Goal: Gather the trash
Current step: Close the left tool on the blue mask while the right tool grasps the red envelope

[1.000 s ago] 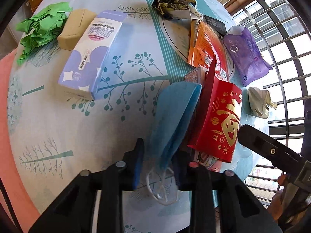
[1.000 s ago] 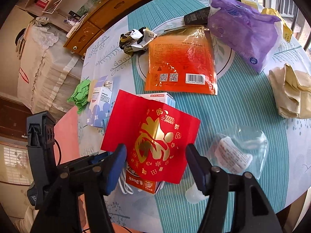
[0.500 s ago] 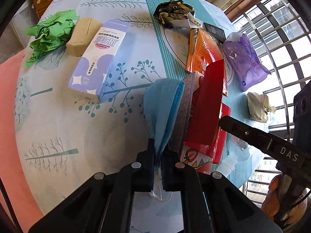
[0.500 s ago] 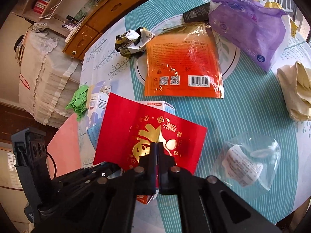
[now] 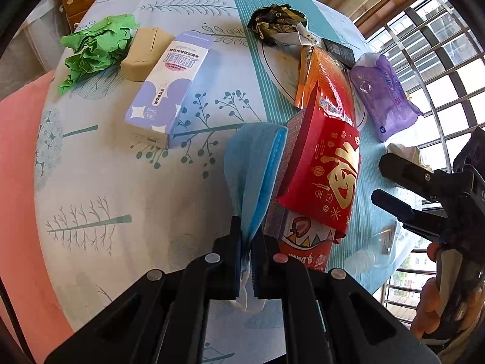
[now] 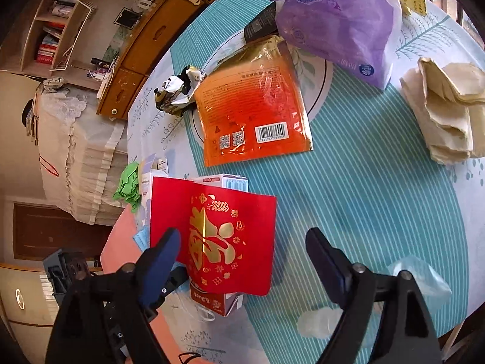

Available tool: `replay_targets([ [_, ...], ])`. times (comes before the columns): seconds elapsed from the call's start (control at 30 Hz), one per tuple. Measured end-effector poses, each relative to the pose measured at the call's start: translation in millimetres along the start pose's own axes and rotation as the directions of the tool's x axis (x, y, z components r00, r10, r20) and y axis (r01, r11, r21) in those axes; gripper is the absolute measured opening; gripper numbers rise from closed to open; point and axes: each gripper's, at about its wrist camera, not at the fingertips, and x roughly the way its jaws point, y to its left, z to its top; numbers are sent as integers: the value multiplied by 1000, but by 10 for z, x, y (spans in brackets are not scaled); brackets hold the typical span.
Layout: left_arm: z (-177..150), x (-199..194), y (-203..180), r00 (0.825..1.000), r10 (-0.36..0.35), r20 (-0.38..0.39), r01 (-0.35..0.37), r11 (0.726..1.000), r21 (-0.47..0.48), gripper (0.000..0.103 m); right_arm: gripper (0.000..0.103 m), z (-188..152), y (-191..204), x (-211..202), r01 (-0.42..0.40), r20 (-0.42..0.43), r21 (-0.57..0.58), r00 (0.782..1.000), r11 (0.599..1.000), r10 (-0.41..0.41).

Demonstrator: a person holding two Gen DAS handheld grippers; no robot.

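My left gripper (image 5: 247,247) is shut on a blue face mask (image 5: 254,170), pinching its lower edge above the tablecloth. A red envelope with gold print (image 5: 326,170) leans on a small carton (image 5: 298,242) just right of the mask. My right gripper (image 6: 242,254) is open and empty, its fingers either side of the red envelope (image 6: 224,236) without touching it. It also shows at the right of the left wrist view (image 5: 403,191). Only a corner of the mask (image 6: 141,239) shows in the right wrist view.
On the round table lie a purple-white box (image 5: 169,91), green crumpled paper (image 5: 94,45), a tan block (image 5: 145,53), a dark crumpled wrapper (image 5: 275,24), an orange pouch (image 6: 254,112), a purple bag (image 6: 336,15), beige tissue (image 6: 445,112) and clear plastic (image 6: 418,276). A wooden cabinet (image 6: 151,39) stands behind.
My left gripper closed on the blue mask. My right gripper closed on the red envelope half a second ago, then opened and let it go; the envelope rests against the carton.
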Motion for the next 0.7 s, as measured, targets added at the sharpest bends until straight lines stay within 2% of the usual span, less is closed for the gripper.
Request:
replay_targets([
  [0.2, 22, 63, -38, 1000, -4, -9, 4, 1000, 16, 3, 88, -45, -40, 262, -18, -52, 23, 998, 1000, 19],
  [0.33, 47, 72, -48, 1000, -5, -9, 6, 1000, 18, 3, 88, -45, 11, 270, -38, -39, 23, 998, 999, 39],
  [0.37, 61, 72, -50, 1000, -5, -8, 5, 1000, 17, 3, 84, -41, 12, 289, -46, -51, 28, 998, 999, 47],
  [0.43, 79, 69, -59, 1000, -5, -4, 5, 1000, 16, 3, 62, -35, 38, 320, -48, -68, 13, 996, 999, 49],
  [0.5, 78, 50, -50, 1000, -4, 0, 4, 1000, 12, 3, 49, -29, 76, 306, -63, -62, -13, 996, 998, 62],
  [0.6, 62, 8, -16, 1000, -1, 9, 1, 1000, -1, 3, 39, -20, 157, 223, -47, -29, -45, 999, 998, 46],
  [0.7, 52, -53, 11, 1000, 5, 22, -5, 1000, -11, 3, 38, 3, 180, 95, -28, 5, -50, 1000, 998, 28],
])
